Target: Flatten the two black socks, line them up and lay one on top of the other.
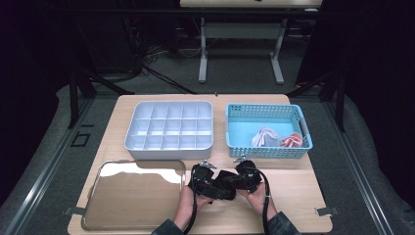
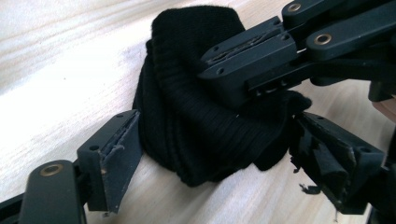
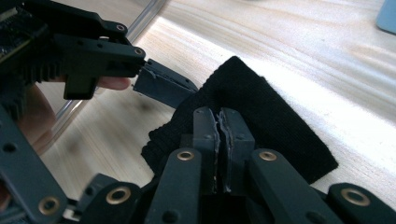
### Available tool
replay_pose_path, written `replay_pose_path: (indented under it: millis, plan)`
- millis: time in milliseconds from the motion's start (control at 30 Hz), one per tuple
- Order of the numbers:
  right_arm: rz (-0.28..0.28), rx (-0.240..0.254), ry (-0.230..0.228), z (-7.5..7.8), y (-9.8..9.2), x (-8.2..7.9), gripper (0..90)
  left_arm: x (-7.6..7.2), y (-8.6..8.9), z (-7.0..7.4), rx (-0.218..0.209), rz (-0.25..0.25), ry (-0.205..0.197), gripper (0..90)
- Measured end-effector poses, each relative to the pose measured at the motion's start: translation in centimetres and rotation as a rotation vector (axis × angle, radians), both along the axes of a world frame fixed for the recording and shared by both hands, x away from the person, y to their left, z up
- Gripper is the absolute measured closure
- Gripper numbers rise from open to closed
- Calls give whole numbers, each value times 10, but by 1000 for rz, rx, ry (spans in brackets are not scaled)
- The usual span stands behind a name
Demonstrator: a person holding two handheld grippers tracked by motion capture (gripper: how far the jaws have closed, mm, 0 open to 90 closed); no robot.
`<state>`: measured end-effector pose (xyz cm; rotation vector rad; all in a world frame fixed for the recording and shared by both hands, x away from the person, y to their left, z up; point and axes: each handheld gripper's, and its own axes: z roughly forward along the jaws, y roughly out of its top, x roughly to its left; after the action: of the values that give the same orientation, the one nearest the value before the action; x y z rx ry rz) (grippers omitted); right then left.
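High view: both hands meet at the table's near edge, left gripper (image 1: 204, 177) and right gripper (image 1: 244, 177) over one black sock (image 1: 226, 180), probably to fold it. One divided tray (image 1: 169, 145), one blue basket (image 1: 268, 147) holding two cloth bundles (image 1: 265, 136), one shiny tray (image 1: 134, 166).

Left gripper view: jaws spread wide either side of the sock (image 2: 196, 121), pads clear.

Right gripper view: jaws pinched together on the sock's (image 3: 261, 116) edge, anchoring it.
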<state>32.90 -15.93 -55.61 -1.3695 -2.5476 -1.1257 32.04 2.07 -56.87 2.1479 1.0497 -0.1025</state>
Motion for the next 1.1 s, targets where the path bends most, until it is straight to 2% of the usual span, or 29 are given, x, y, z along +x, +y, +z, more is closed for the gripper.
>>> replay_pose_path:
  millis: [67, 400, 567, 1100]
  plan:
    - [-3, 1, 0, 0, 0, 0, 860, -2, -3, 0, 19, -2, -16, 212]
    - [-18, 22, 8, -2, 2, 0, 860, -4, -6, 2, 64, -18, -43, 346]
    - [-17, 33, 25, -2, 1, 2, 860, -6, -8, 3, 97, -25, -64, 401]
    - [-37, 50, 6, -1, -1, 2, 835, -5, -2, 4, 73, -41, -79, 564]
